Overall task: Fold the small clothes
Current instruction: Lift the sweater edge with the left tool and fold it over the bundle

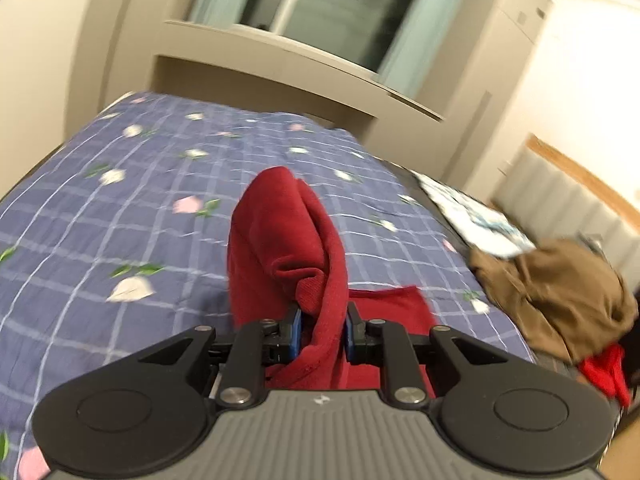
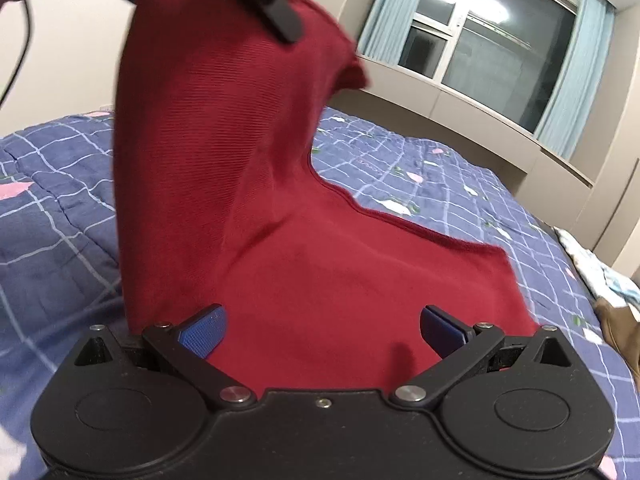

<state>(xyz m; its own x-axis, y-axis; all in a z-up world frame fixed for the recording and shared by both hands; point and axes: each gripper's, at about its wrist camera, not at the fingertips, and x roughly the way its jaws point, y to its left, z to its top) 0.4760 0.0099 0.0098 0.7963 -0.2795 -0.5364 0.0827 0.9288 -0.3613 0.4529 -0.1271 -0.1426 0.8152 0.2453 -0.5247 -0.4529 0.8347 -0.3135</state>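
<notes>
A dark red knit garment (image 2: 280, 216) lies partly on the blue checked floral bedspread (image 2: 440, 176). One end of it is lifted high. My left gripper (image 1: 323, 332) is shut on a bunched fold of the red garment (image 1: 280, 240), blue pads pressing both sides. In the right wrist view the left gripper (image 2: 276, 8) shows at the top, pinching the raised end. My right gripper (image 2: 322, 332) stands open low over the flat part of the cloth, its blue pads (image 2: 204, 336) wide apart and not pressing it.
A brown garment (image 1: 560, 296) with a bit of red cloth (image 1: 604, 372) under it lies at the bed's right edge, by a white patterned pillow (image 1: 480, 220). Behind the bed are a window (image 2: 480, 36) with pale blue curtains and a beige ledge.
</notes>
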